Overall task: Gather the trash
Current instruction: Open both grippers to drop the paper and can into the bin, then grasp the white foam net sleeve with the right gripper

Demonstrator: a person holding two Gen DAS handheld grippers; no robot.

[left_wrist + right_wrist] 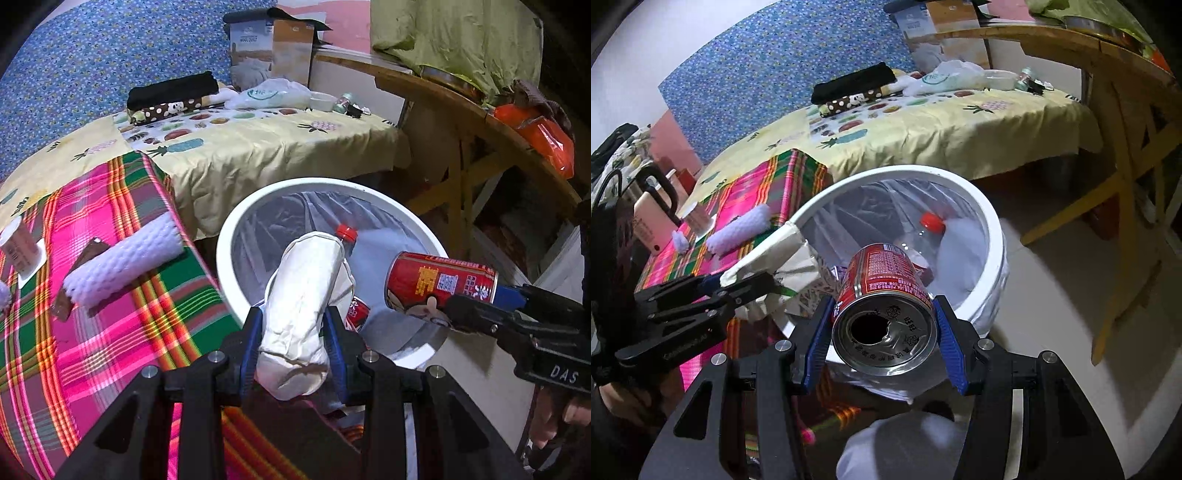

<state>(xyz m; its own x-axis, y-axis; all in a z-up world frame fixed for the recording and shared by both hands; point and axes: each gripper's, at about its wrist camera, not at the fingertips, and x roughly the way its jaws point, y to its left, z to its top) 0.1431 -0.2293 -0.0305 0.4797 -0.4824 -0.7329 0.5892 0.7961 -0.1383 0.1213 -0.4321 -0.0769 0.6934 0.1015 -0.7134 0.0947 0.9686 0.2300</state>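
While both jaws grip trash above the white bin [236, 221], plaid cloth [110, 332] covers the table.

Crumpled white paper bag [301, 317], rolled into a fat tube, pinched near its lower end and poking out over the white trash bin [236, 221]. Red can [439, 282] alongside, tipped on its side above the bin's right half, opened top [884, 332] showing (tab hole dark, clearly drained). Down in the clear liner: plastic bottle with red cap [931, 220] lying slanted, another red can [357, 312] beside it.
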